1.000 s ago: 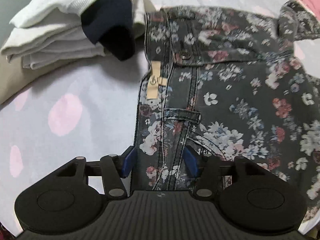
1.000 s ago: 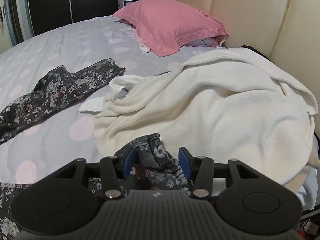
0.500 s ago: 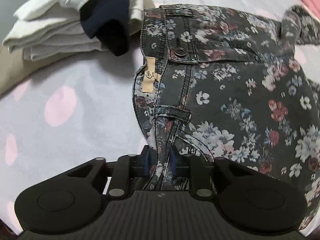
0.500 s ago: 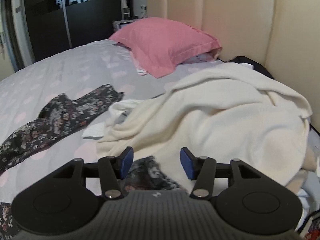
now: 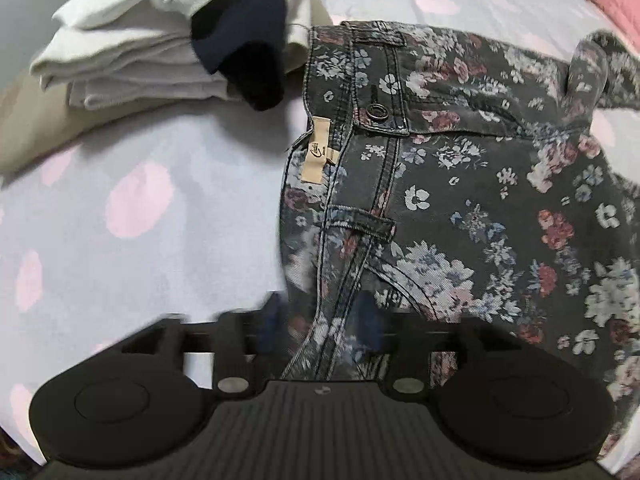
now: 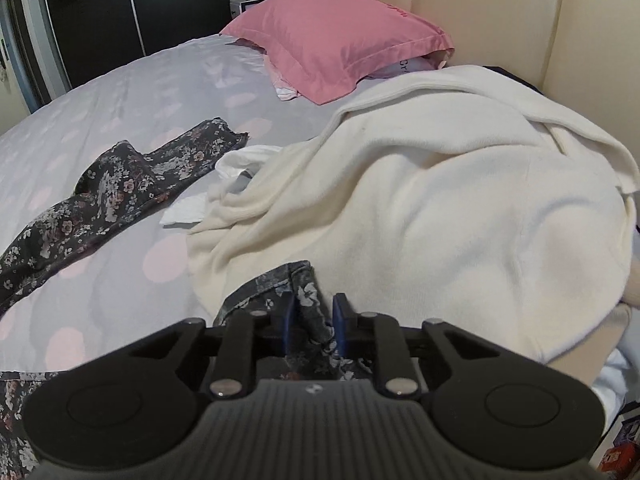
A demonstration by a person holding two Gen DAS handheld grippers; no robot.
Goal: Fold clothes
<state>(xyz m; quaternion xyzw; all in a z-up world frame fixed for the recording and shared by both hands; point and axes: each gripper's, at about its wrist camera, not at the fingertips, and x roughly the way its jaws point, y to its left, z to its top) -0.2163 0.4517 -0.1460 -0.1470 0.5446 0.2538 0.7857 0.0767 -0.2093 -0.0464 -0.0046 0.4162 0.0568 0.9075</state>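
Jaws of right gripper (image 6: 312, 318) pinch floral trousers (image 6: 308, 300).

Floral jeans (image 5: 480, 200) fill the right of the frame on a spotted bedsheet (image 5: 140, 200). Their waistband edge lies between the blurred left tongs (image 5: 320, 320) at bottom centre. Folded white clothes (image 5: 140, 52) sit upper left.

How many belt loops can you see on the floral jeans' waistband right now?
2: one belt loop at the waistband's far end, one nearer the left claw. Others may be hidden.
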